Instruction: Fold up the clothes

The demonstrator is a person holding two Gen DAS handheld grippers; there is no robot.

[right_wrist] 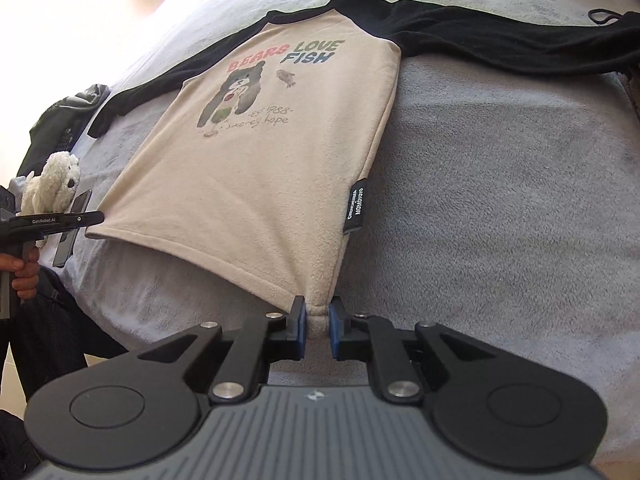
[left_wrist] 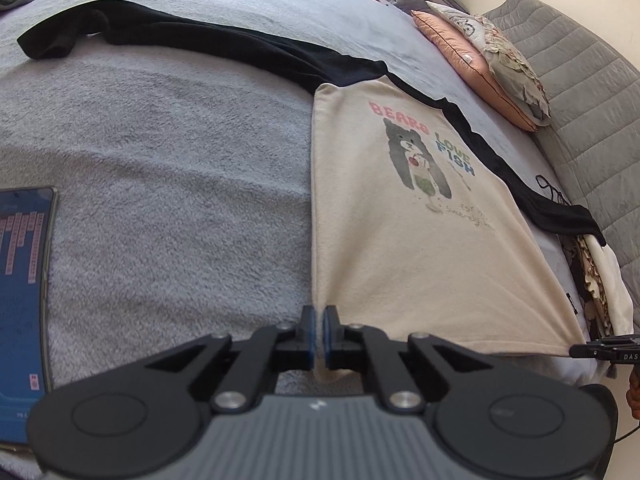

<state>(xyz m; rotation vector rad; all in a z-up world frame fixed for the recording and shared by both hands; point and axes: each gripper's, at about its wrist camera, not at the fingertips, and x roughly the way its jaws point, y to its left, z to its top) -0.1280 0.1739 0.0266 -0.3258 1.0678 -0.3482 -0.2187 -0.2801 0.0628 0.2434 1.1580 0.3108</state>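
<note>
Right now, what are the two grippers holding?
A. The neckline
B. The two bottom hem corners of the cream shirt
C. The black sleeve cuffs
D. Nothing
B: the left gripper and right gripper each have jaws pinched on a hem corner of the cream shirt.

phone (left_wrist: 24,300) left, pillows (left_wrist: 480,60) right
</note>
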